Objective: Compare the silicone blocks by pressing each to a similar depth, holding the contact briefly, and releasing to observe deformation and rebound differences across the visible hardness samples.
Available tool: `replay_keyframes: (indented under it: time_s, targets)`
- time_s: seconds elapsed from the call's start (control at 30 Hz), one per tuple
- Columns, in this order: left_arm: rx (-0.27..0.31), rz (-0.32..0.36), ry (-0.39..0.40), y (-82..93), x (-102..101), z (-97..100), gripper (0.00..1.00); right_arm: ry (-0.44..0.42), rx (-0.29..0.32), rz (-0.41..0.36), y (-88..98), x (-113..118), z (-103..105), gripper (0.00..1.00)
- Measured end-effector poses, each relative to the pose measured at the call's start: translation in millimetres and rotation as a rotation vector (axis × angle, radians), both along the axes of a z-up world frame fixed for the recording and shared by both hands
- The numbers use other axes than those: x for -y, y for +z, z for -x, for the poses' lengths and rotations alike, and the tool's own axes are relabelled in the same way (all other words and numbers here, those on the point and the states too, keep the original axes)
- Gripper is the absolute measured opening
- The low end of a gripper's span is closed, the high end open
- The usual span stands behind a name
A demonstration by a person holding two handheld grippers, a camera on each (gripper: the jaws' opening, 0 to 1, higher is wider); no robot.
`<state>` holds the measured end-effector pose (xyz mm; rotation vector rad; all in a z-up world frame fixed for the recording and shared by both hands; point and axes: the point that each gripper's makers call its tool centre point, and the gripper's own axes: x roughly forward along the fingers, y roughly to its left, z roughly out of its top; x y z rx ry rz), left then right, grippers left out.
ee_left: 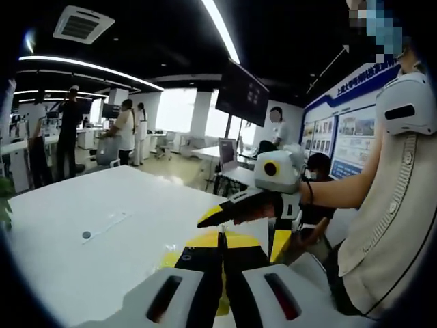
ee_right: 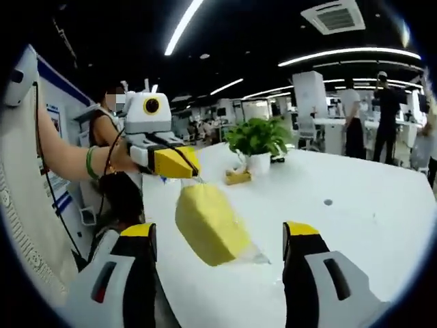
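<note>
A yellow silicone block (ee_right: 210, 223), apparently sealed in a clear wrapper, hangs in mid-air from the left claw (ee_right: 186, 164), whose yellow jaws are pinched shut on the wrapper's upper edge at about twelve o'clock of the block. The right claw (ee_right: 222, 256) waits with its jaws spread wide, one at each side of the block and touching neither face.

Seen from the left gripper view, the left claw (ee_left: 222, 273) shows its jaws pressed together with yellow peeking between them, while the right claw (ee_left: 225, 212) reaches in from three o'clock.

By the look of it, no press has begun; the sample is being presented. The next move likely calls for bringing the block squarely between the open jaws, or setting it down on the white surface (ee_right: 355, 212), then closing gently.

The surface offers broad room toward two o'clock. A potted plant (ee_right: 258, 145) stands at one o'clock, well apart. The near edge runs close below the hanging block, beside the person's body.
</note>
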<state>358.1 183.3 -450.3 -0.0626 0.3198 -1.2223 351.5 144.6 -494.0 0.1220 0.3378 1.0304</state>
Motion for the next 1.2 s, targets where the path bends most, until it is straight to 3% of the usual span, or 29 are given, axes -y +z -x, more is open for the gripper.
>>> replay_keyframes:
  time_s: [0.27, 0.37, 0.43, 0.57, 0.7, 0.77, 0.83, 0.9, 1.0, 1.03, 1.17, 1.2]
  targets:
    - [-0.083, -0.006, 0.080, -35.2, -17, -25.3, 0.00, -0.267, -0.095, -0.194, -4.7, 48, 10, 0.80]
    - [-0.100, -0.006, 0.105, -49.4, -23, -35.1, 0.00, -0.366, -0.175, -0.323, -3.9, 65, 21, 0.86]
    - [-0.115, -0.004, 0.126, -60.3, -27, -43.0, 0.00, -0.430, -0.191, -0.383, -4.3, 78, 25, 0.88]
    - [-0.182, 0.009, 0.147, -84.8, -31, -55.0, 0.00, -0.524, -0.209, -0.367, -14.9, 93, 33, 0.88]
    - [-0.211, 0.005, 0.156, -108.0, -36, -65.1, 0.00, -0.616, -0.231, -0.329, -25.3, 107, 42, 0.92]
    - [-0.232, 0.002, 0.155, -117.1, -37, -66.6, 0.00, -0.678, -0.249, -0.362, -25.7, 116, 44, 0.93]
    - [-0.232, -0.007, 0.150, -128.3, -39, -68.5, 0.00, -0.731, -0.258, -0.442, -20.6, 125, 45, 0.93]
    - [-0.267, 0.007, 0.164, -138.6, -43, -74.3, 0.00, -0.793, -0.286, -0.450, -28.1, 135, 48, 0.91]
    - [-0.265, 0.016, 0.217, -153.0, -54, -88.0, 0.00, -0.833, -0.318, -0.455, -36.8, 140, 55, 0.91]
    - [-0.264, 0.080, 0.241, -145.8, -55, -95.0, 0.00, -0.848, -0.328, -0.446, -40.7, 142, 57, 0.91]
    - [-0.196, 0.050, 0.359, -156.8, -80, -121.5, 0.00, -0.907, -0.360, -0.445, -50.0, 150, 64, 0.91]
    - [-0.153, 0.021, 0.422, -166.1, -95, -137.0, 0.00, -0.913, -0.380, -0.440, -53.3, 151, 66, 0.91]
